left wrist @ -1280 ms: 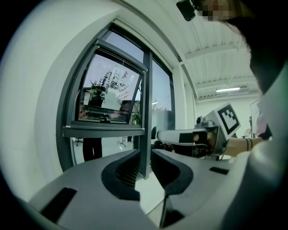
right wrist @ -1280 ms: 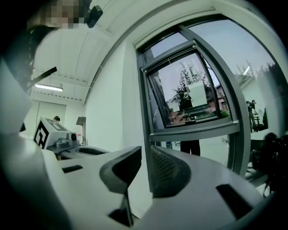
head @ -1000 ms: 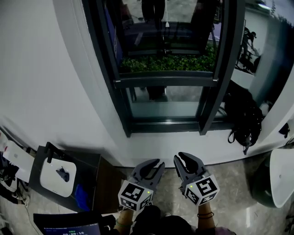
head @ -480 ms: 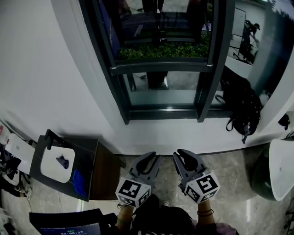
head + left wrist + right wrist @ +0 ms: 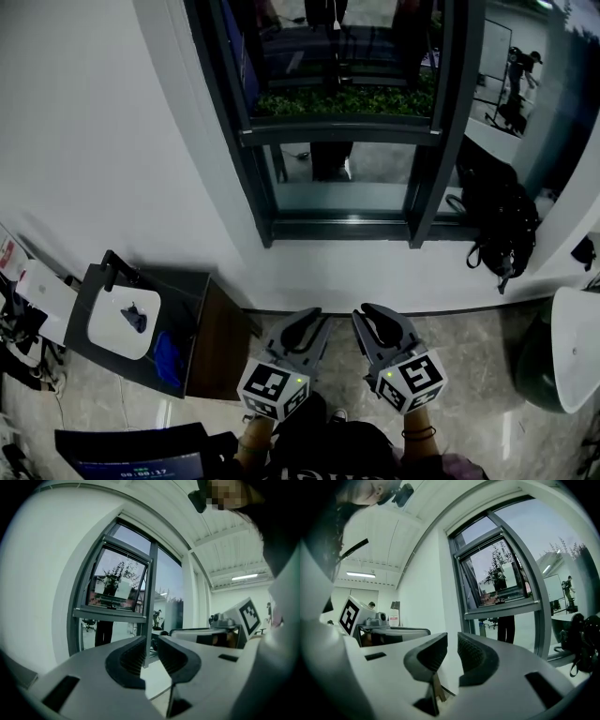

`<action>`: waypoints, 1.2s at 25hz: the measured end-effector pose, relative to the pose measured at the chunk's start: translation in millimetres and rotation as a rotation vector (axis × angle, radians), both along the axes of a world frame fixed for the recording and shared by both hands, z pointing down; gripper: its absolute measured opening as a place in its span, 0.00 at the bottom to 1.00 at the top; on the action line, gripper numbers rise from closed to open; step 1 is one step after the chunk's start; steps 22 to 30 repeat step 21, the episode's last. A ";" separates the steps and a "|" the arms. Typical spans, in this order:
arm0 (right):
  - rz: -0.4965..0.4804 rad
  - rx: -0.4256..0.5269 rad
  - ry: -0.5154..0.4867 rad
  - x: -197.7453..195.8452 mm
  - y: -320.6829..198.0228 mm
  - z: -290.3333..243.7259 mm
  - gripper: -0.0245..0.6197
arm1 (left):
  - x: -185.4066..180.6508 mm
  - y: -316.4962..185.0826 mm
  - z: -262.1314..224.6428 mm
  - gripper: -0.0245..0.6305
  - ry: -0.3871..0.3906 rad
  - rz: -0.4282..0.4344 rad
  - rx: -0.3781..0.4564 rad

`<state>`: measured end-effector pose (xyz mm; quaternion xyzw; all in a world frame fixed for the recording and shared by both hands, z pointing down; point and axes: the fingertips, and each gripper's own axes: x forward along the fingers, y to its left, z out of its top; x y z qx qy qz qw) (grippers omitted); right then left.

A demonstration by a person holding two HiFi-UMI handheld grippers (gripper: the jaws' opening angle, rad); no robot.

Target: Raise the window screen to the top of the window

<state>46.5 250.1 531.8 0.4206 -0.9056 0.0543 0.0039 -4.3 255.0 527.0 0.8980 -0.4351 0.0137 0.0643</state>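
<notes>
The left gripper (image 5: 311,328) and the right gripper (image 5: 373,323) hang low, close to the person and well apart from the tall window with its dark-grey metal frame (image 5: 246,178). Each holds its jaws a narrow slit apart, grasping nothing. A dark horizontal rail (image 5: 342,132) crosses the window about mid-height. I take it for the window screen's lower edge, though no mesh can be made out. The stance fits a walk-up or a step back alike. If that rail is the screen's, it sits short of the top, and lifting it calls for a long reach and a firm pinch.
</notes>
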 end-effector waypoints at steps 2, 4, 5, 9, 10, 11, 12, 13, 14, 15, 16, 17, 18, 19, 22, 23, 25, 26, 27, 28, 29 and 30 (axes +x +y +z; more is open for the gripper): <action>-0.002 0.003 0.000 -2.8 3.7 -0.5 0.12 | -2.9 3.7 -1.7 0.15 0.002 -0.002 0.002; -0.001 0.009 0.002 -4.3 6.7 0.3 0.12 | -4.8 7.7 -2.2 0.15 -0.007 -0.003 0.006; 0.001 0.012 0.007 -4.4 7.7 0.9 0.12 | -5.3 9.5 -1.5 0.15 -0.015 -0.005 0.009; 0.007 0.022 0.020 -5.1 10.6 1.3 0.12 | -8.1 15.0 10.4 0.15 -0.020 0.001 0.021; 0.007 0.024 0.020 -5.6 11.3 0.4 0.12 | -9.4 16.1 11.7 0.15 -0.017 0.001 0.020; 0.007 0.025 0.020 -6.2 12.1 -0.2 0.12 | -10.6 17.2 12.1 0.15 -0.015 -0.001 0.019; 0.006 0.026 0.020 -6.7 12.8 -0.3 0.12 | -11.7 18.1 12.2 0.15 -0.013 -0.004 0.018; 0.005 0.027 0.023 -7.2 13.5 -0.3 0.12 | -12.4 18.8 12.3 0.15 -0.012 -0.005 0.017; 0.003 0.028 0.026 -7.7 14.0 -0.5 0.12 | -12.8 19.2 12.4 0.15 -0.012 -0.005 0.016; 0.002 0.030 0.028 -8.1 14.4 -0.6 0.12 | -12.8 19.4 12.4 0.15 -0.012 -0.005 0.016; 0.001 0.031 0.029 -8.4 15.0 -0.5 0.12 | -12.8 19.8 12.5 0.15 -0.014 -0.004 0.016; 0.001 0.032 0.031 -8.6 15.6 -0.6 0.12 | -12.7 20.3 12.8 0.15 -0.016 -0.004 0.017; 0.002 0.033 0.031 -8.7 16.2 -0.3 0.12 | -12.5 21.0 13.2 0.15 -0.020 -0.004 0.018; 0.003 0.033 0.030 -8.4 16.6 0.7 0.12 | -12.1 21.7 13.7 0.15 -0.025 -0.003 0.020; 0.007 0.032 0.027 -7.2 17.2 3.4 0.12 | -10.8 23.3 15.0 0.15 -0.036 -0.001 0.023; 0.007 0.032 0.027 -7.2 17.2 3.4 0.12 | -10.8 23.3 15.0 0.15 -0.036 -0.001 0.023; 0.007 0.032 0.027 -7.2 17.2 3.4 0.12 | -10.8 23.3 15.0 0.15 -0.036 -0.001 0.023; 0.007 0.032 0.027 -7.2 17.2 3.4 0.12 | -10.8 23.3 15.0 0.15 -0.036 -0.001 0.023; 0.007 0.032 0.027 -7.2 17.2 3.4 0.12 | -10.8 23.3 15.0 0.15 -0.036 -0.001 0.023; 0.007 0.032 0.027 -7.2 17.2 3.4 0.12 | -10.8 23.3 15.0 0.15 -0.036 -0.001 0.023; 0.007 0.032 0.027 -7.2 17.2 3.4 0.12 | -10.8 23.3 15.0 0.15 -0.036 -0.001 0.023; 0.007 0.032 0.027 -7.2 17.2 3.4 0.12 | -10.8 23.3 15.0 0.15 -0.036 -0.001 0.023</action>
